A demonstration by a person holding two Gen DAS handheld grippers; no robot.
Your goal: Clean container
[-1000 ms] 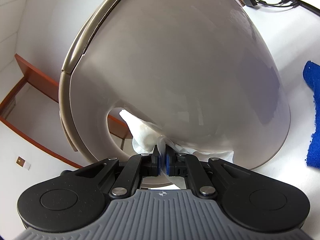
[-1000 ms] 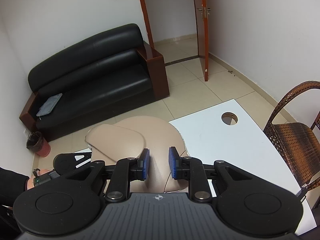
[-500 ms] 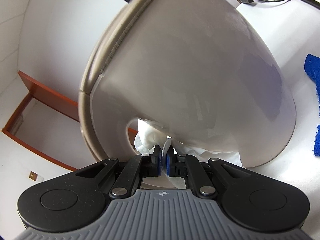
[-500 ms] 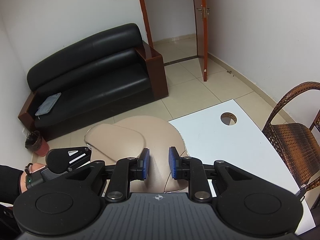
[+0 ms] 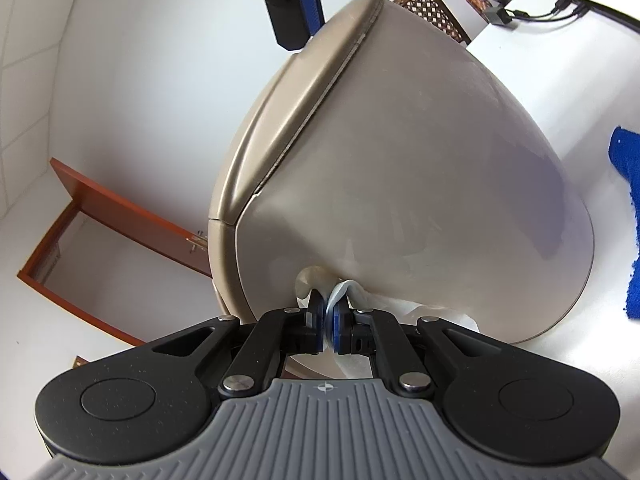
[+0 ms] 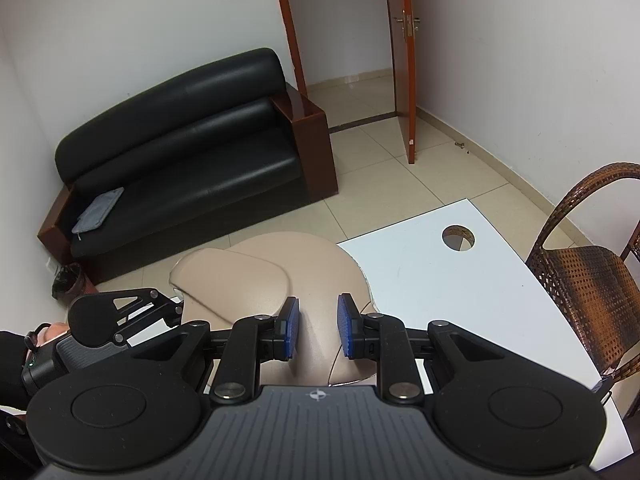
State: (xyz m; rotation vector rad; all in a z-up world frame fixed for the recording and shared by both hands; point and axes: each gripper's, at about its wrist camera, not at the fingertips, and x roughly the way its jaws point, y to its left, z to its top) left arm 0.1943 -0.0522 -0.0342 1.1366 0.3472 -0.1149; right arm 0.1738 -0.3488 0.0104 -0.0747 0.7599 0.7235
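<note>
A beige lidded container [image 5: 400, 180] stands on the white table and fills the left wrist view. My left gripper [image 5: 329, 320] is shut on a crumpled white wipe [image 5: 400, 308], which it presses against the lower side wall of the container. In the right wrist view I look down on the container's lid [image 6: 260, 276]. My right gripper [image 6: 318, 330] is closed over the near edge of the lid, with beige plastic between its blue pads. One of its fingers [image 5: 296, 12] shows above the rim in the left wrist view.
A blue cloth [image 5: 628, 220] lies on the white table [image 6: 460, 292], which has a round hole [image 6: 458, 238]. A wicker chair [image 6: 592, 280] stands at the right. Beyond are a black sofa [image 6: 180, 152], an open door [image 6: 404, 60] and cables [image 5: 520, 12].
My left gripper has slid the wipe sideways along the container wall, so less of the wipe shows. It has come further into the right wrist view. The right gripper has kept still.
</note>
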